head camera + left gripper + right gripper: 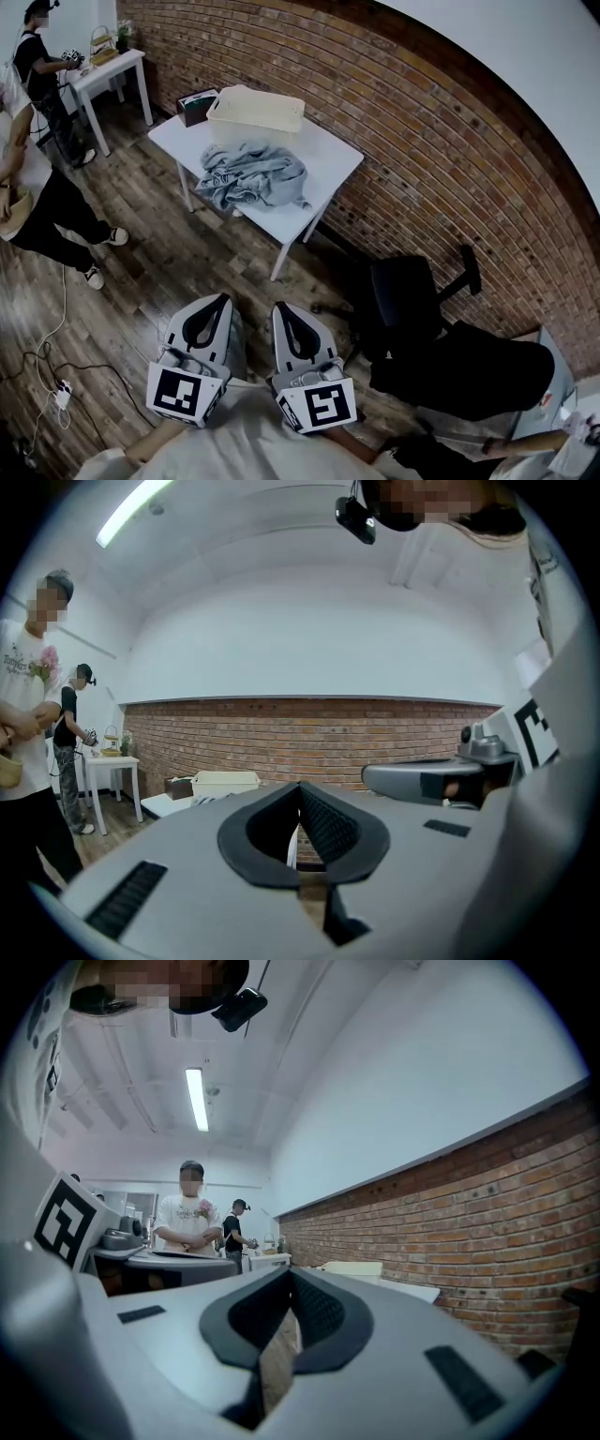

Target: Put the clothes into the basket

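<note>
Clothes (pixel 251 176) heaped at near table (pixel 328 155) edge, basket (pixel 255 112) just behind, open floor (pixel 187 267) in front

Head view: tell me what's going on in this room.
A person holds two grey handheld grippers, the left gripper and the right gripper, both shut, empty and pointing level, well short of the white table by the red brick wall. A crumpled pile of grey clothes lies on that table in front of the cream plastic basket. Nothing is in the grippers yet, so the clothes are untouched. Two bystanders stand off to the left.
</note>
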Available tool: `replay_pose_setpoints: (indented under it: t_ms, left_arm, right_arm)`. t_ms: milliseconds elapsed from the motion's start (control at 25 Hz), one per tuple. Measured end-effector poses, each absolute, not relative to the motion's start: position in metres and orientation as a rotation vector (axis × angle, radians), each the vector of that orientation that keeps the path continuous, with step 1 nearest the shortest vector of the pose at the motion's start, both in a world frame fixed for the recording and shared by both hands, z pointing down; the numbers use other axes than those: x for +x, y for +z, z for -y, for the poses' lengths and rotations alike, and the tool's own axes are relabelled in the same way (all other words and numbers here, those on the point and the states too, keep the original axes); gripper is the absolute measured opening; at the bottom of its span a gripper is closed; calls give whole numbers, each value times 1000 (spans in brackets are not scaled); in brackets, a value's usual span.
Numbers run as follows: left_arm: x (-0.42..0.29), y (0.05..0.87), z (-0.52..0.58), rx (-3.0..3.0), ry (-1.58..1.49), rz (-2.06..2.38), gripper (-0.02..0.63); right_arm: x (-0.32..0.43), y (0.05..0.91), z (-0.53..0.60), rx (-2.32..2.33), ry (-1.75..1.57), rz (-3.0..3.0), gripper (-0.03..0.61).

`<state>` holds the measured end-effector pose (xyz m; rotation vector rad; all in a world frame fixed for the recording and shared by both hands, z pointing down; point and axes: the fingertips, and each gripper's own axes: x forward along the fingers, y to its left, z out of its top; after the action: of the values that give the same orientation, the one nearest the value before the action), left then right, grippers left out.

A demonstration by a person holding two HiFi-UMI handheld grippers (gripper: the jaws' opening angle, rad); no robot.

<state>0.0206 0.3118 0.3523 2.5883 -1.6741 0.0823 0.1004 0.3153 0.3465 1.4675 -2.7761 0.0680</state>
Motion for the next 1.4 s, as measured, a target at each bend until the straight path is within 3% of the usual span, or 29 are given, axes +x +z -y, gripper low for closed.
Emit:
replay_pose_setpoints:
  t_ms: [1400]
  left_arm:
    - [-37, 369, -32, 2642, 125, 1448, 8]
  right_arm:
    - [51, 355, -49, 1626, 123, 2640, 6]
